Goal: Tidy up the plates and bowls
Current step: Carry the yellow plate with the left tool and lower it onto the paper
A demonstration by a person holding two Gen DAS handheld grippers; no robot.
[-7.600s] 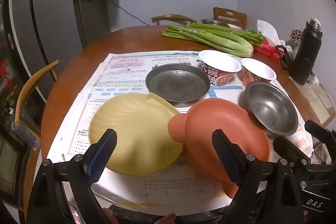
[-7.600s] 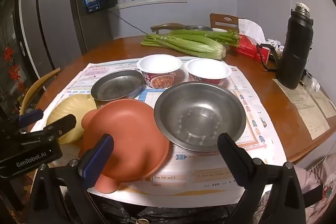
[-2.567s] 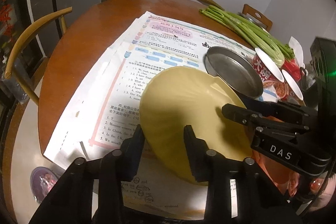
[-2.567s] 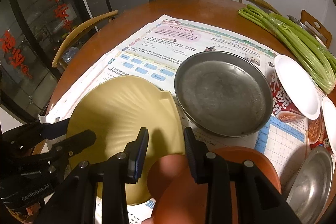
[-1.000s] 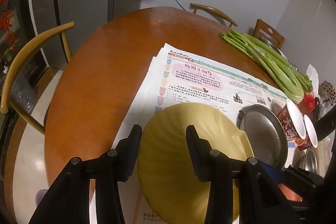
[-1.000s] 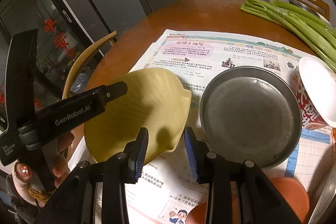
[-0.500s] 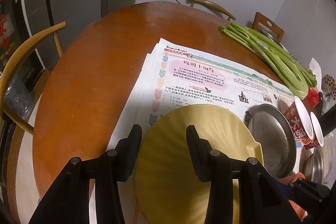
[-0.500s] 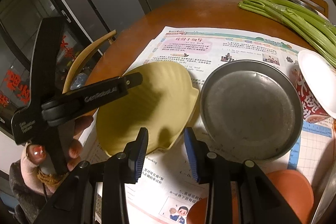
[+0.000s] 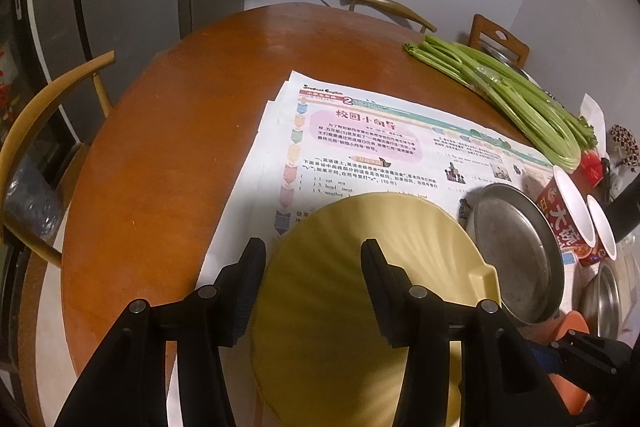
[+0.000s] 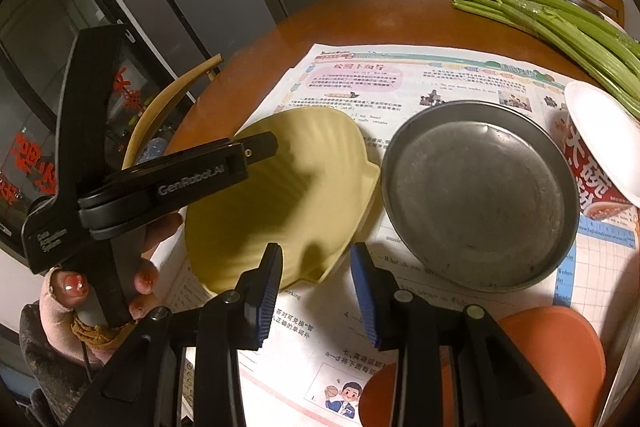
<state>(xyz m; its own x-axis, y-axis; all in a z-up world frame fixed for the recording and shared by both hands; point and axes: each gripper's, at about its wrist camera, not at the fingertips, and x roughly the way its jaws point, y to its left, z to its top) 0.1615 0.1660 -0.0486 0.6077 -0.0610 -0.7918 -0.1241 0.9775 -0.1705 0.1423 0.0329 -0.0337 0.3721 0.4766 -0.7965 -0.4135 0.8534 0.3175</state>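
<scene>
Yellow shell plate [image 9: 372, 291] now down on the newspaper [image 9: 360, 131] beside the steel plate [image 10: 480, 195]; my left gripper [image 9: 312, 291] jaws opening off it, right gripper [image 10: 316, 291] closed, empty — plate placed

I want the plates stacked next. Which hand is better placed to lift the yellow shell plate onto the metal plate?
Left. The left gripper already straddles the yellow shell plate's rim, jaws opening. The right gripper hangs shut over the newspaper, near the metal plate, holding nothing.
</scene>
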